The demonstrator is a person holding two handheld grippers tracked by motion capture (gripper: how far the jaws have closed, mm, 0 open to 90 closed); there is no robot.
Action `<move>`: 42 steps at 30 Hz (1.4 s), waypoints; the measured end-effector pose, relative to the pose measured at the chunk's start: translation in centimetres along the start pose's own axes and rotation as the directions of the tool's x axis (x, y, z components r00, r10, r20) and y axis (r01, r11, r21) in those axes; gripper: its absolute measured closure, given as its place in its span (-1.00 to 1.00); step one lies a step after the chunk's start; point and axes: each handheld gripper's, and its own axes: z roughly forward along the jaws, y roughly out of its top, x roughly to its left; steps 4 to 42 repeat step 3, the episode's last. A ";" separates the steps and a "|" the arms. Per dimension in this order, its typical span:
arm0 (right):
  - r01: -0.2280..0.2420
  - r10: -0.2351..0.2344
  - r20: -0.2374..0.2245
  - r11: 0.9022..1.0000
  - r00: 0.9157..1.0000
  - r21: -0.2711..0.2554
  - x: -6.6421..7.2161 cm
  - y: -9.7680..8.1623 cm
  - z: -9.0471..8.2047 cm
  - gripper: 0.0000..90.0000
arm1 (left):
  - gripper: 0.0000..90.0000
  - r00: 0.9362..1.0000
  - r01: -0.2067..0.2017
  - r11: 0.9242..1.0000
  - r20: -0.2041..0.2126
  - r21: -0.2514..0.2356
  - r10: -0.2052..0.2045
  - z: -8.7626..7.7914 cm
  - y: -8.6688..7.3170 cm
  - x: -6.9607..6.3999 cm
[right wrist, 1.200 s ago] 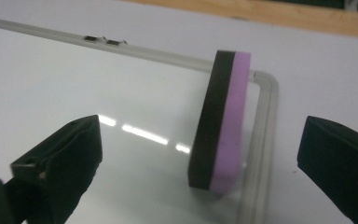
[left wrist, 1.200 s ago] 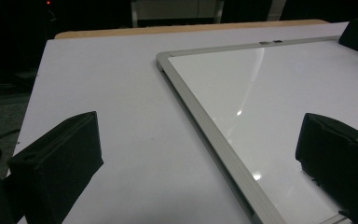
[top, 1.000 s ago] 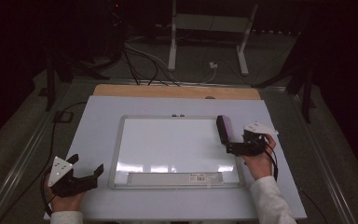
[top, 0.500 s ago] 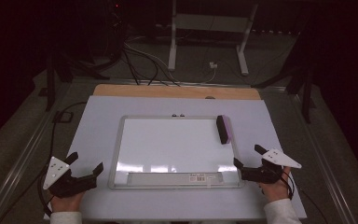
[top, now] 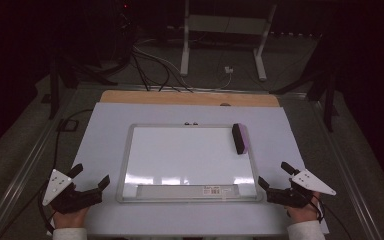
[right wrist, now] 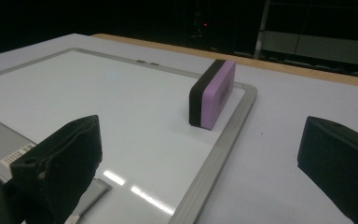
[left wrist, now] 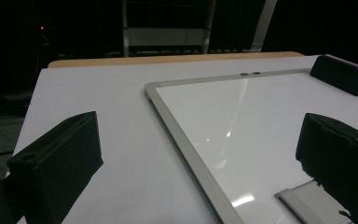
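From the high view, a whiteboard [top: 190, 160] lies flat on the counter [top: 105, 125]. An eraser [top: 240, 138] stands on its long edge at the far right corner of the whiteboard, just inside the frame. A flat tray [top: 180, 191] runs along the near edge of the board, and I see nothing in it. My left hand-held gripper [top: 87, 181] rests near the near left corner of the board, spread wide and holding nothing. My right hand-held gripper [top: 276, 175] rests near the near right corner, also spread wide and holding nothing.

In the left gripper view, my two black jaws stand far apart over the counter and the whiteboard frame [left wrist: 186, 149]. The eraser [left wrist: 342, 74] sits far off at the top right.

In the right gripper view, my jaws gape with bare board between them. The eraser [right wrist: 213, 93], purple with a black side, stands well ahead of them, beside the frame.
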 end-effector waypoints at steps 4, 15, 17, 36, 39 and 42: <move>0.014 -0.014 0.008 1.000 1.000 0.008 0.0 0.0 0.0 -1.00 | -0.98 1.000 -0.001 1.000 -0.002 0.001 0.001 0.0 0.0 -0.1; 0.014 -0.014 0.008 1.000 1.000 0.008 0.0 0.0 0.0 -1.00 | -0.98 1.000 -0.001 1.000 -0.002 0.001 0.001 0.0 0.0 -0.1; 0.014 -0.014 0.008 1.000 1.000 0.008 0.0 0.0 0.0 -1.00 | -0.98 1.000 -0.001 1.000 -0.002 0.001 0.001 0.0 0.0 -0.1; 0.014 -0.014 0.008 1.000 1.000 0.008 0.0 0.0 0.0 -1.00 | -0.98 1.000 -0.001 1.000 -0.002 0.001 0.001 0.0 0.0 -0.1; 0.014 -0.014 0.008 1.000 1.000 0.008 0.0 0.0 0.0 -1.00 | -0.98 1.000 -0.001 1.000 -0.002 0.001 0.001 0.0 0.0 -0.1; 0.014 -0.014 0.008 1.000 1.000 0.008 0.0 0.0 0.0 -1.00 | -0.98 1.000 -0.001 1.000 -0.002 0.001 0.001 0.0 0.0 -0.1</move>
